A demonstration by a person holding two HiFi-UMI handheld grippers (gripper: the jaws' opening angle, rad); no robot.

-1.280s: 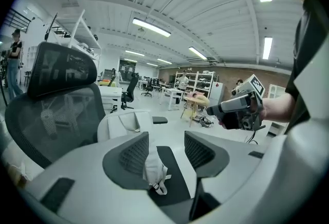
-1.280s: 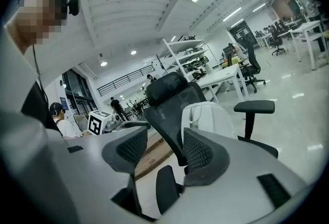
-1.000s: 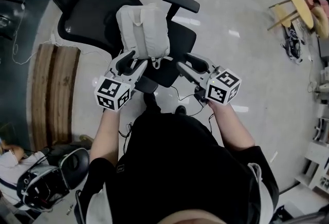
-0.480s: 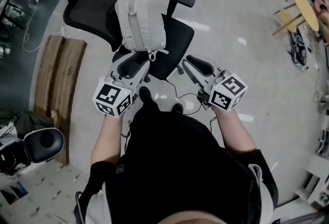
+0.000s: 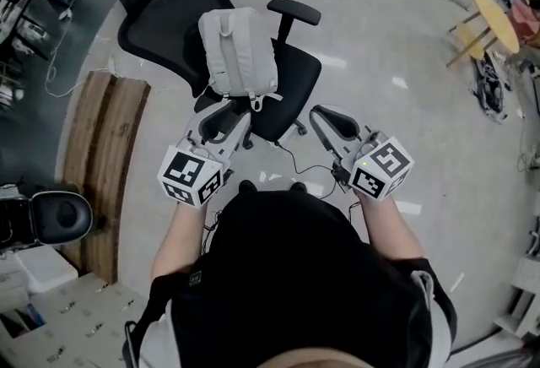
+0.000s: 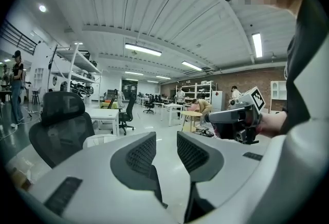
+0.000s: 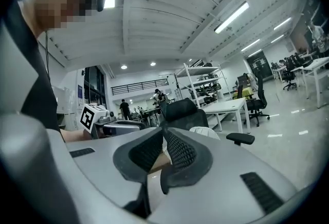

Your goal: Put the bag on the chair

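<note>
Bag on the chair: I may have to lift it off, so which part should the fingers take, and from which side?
Probably a shoulder strap near its upper end, coming from the front of the chair and from above. The bag leans on the backrest with its straps facing outward, so they look free to pinch there, while the backrest blocks the rear.

Pale grey backpack (image 5: 239,51) with matching grey straps; black office chair (image 5: 160,8), its backrest a fine mesh weave. The floor (image 5: 396,105) is glossy light grey, flecked with white reflections. Wooden planks (image 5: 101,155) show brown with darker lengthwise grain. Round table (image 5: 498,16) is yellow; the person's top (image 5: 295,273) plain black.
</note>
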